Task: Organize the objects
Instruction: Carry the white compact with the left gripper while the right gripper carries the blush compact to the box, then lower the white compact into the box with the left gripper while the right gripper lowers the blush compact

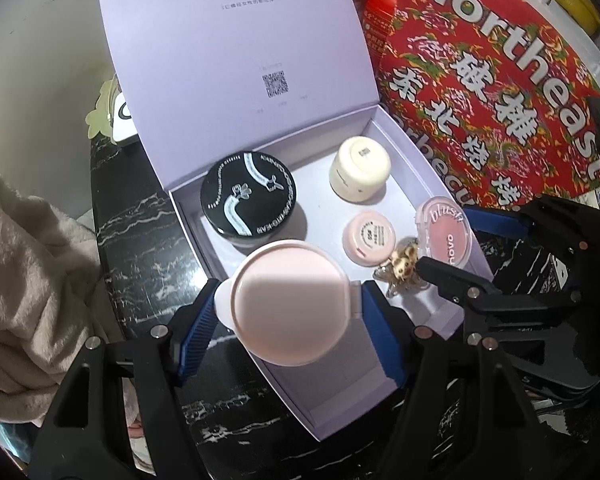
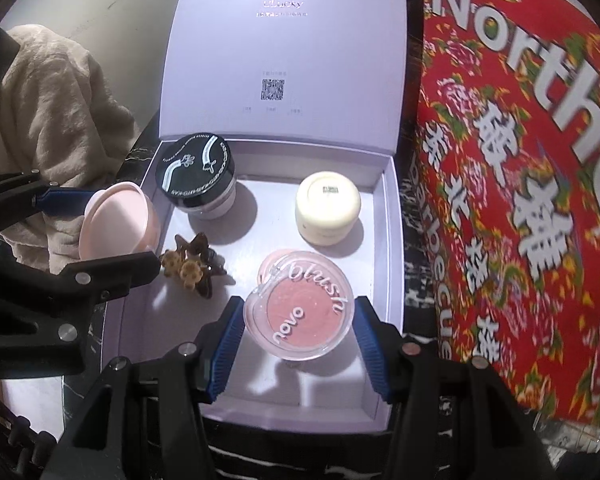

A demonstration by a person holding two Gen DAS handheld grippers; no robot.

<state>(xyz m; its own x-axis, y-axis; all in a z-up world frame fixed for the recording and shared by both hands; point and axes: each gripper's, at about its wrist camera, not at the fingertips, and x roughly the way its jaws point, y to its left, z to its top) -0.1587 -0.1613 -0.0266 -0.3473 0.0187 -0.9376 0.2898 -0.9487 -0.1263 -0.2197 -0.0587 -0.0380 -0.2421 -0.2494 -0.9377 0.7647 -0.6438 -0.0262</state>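
A beige cloth (image 1: pixel 24 280) lay heaped at the far left, its lower part cut off by the frame. Beside it, on the black marbled surface (image 1: pixel 140 240), stood the open lilac box (image 1: pixel 380 380) with its lid upright. The left tool (image 1: pixel 290 308) gripped a pink round compact (image 1: pixel 290 304) over the box's near left edge, which hid the floor beneath. Further in, a black jar (image 1: pixel 248 196) sat at the back left, a cream jar (image 1: pixel 360 168) at the back right, and a brown hair clip (image 2: pixel 192 270) between them and the front. The right tool (image 2: pixel 298 330) stood closed on a blush compact (image 2: pixel 300 308) above the box floor, hiding most of a small pink pot (image 1: pixel 368 238). The front of the box lay free. A red floral bag (image 2: pixel 520 200) pressed against the box's right wall.
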